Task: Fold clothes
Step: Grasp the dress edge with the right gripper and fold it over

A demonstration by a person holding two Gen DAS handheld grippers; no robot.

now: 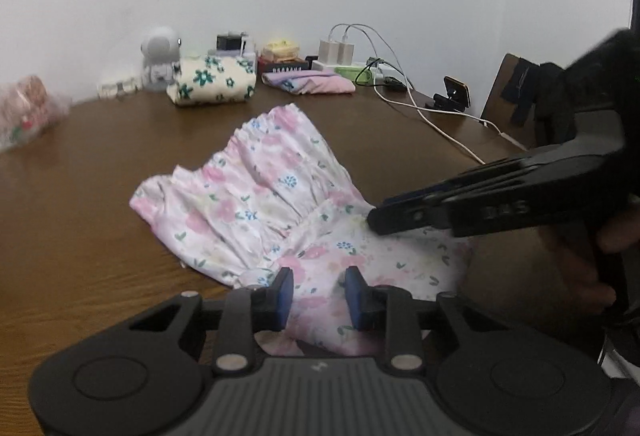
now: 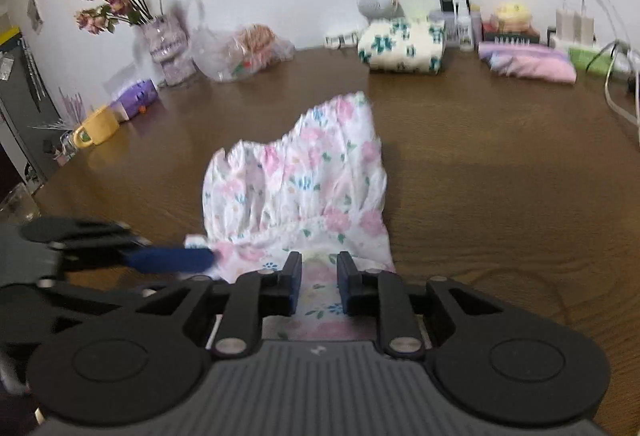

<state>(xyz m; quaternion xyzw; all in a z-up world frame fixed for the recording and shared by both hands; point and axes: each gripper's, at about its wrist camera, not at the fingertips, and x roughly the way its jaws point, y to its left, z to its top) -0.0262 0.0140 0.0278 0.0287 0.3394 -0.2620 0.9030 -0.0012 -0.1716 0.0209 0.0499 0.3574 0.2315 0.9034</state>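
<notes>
Brown wood tabletop (image 2: 500, 196) runs back to a white wall. Nearest, the left gripper (image 1: 319, 292) and right gripper (image 2: 319, 282) both stand open, fingers straddling the near hem of a pink floral ruffled skirt (image 1: 256, 204) that lies flat and spreads away from them. It looks thin, light and limp (likely to sag and slide when lifted), so I would pinch hem corners or the gathered waistband. Farther back sit a folded floral cloth (image 1: 212, 80) and a pink folded garment (image 2: 528, 64).
</notes>
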